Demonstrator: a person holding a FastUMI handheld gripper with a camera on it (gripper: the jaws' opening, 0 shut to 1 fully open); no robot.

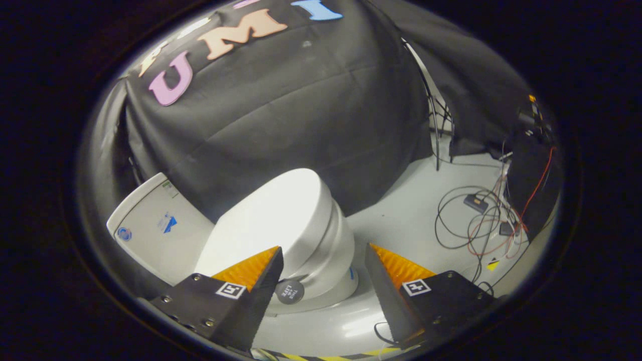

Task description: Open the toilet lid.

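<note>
1. Nearest me, my gripper (323,268) has its two fingers spread wide, pinching nothing; a small dark round tab (290,292) sits just beside the left finger
2. Just ahead, between and beyond the fingers, lies the white toilet lid (273,218), closed on the seat; its front edge faces me, its long axis runs away toward the tank (155,230) at the far left
3. Judging by this, I must catch the near front lip and swing it up and back toward the tank; cables (476,225) lie well apart on the floor
</note>
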